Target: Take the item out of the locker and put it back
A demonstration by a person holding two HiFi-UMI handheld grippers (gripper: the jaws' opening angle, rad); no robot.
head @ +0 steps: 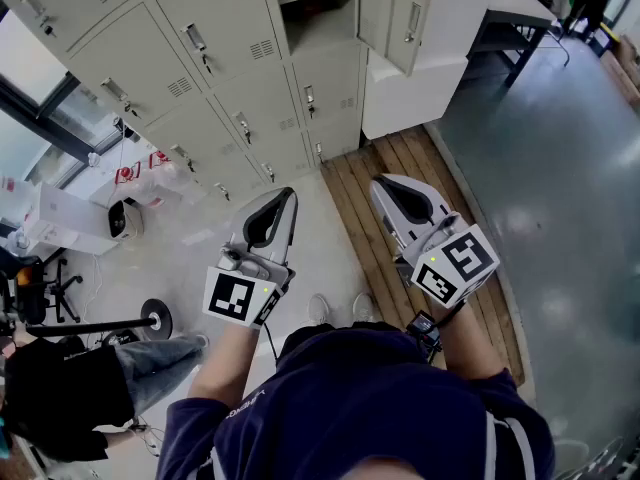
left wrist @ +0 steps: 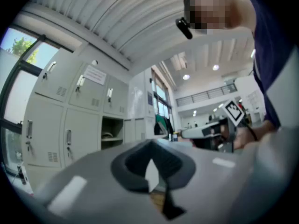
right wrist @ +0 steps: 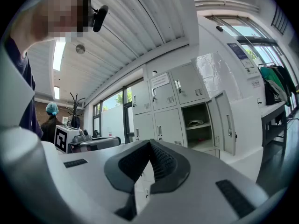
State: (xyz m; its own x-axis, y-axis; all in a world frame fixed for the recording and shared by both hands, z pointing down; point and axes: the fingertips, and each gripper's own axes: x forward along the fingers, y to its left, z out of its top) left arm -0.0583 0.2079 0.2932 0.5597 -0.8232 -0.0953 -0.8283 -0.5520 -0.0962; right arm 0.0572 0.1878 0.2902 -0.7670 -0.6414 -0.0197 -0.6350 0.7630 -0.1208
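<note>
Both grippers are held level in front of a bank of grey lockers [head: 200, 78], well apart from them. The left gripper [head: 289, 196] has its jaws pressed together with nothing between them. The right gripper [head: 379, 182] also has its jaws closed tip to tip and is empty. One locker stands open, its door [head: 400, 13] swung out to the right. The item [right wrist: 195, 122], a pale, low thing whose kind cannot be made out, lies on the upper shelf [right wrist: 203, 126] inside that open compartment, and neither gripper touches it. Wooden floor planks [head: 385, 158] run from the lockers toward the person's shoes [head: 320, 309].
</note>
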